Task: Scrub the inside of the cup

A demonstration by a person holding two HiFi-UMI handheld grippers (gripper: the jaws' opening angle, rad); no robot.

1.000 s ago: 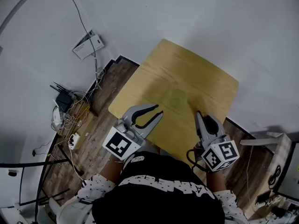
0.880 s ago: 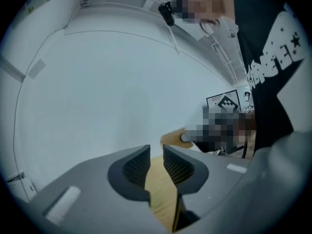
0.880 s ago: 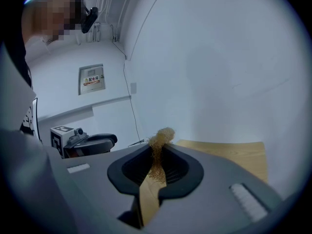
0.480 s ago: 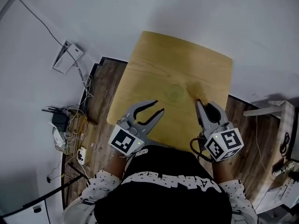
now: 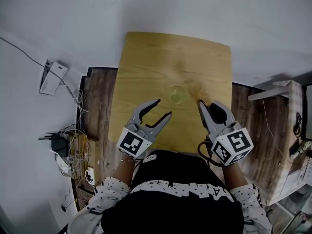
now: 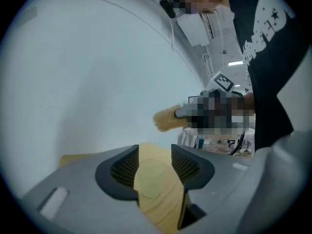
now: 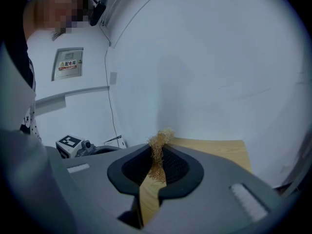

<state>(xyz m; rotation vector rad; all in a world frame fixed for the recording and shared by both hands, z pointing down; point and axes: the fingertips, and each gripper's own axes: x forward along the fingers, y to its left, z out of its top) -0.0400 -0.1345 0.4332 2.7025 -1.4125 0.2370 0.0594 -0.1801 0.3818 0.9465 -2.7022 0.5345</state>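
Risk of tipping: small clear round cup (image 5: 176, 94) stands free, mid-way along the pale wooden table (image 5: 146, 57).
My left gripper (image 5: 164, 107) has just been opening its jaws; they stand spread with nothing between the pads, the cup lined up beyond them. My right gripper (image 5: 202, 106) pinches a tan fibrous scrubber (image 5: 196, 87) just beside the cup. Pushing the scrubber in before I steady the cup could, I judge, skid or topple it. Its rim barely shows against the wood.

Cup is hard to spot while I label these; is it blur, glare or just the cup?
Head view: sharp enough, no glare; the clear cup simply blends into the yellow table. Left gripper view: only a faint ring, fisheye-warped. Right gripper view: cup not visible.
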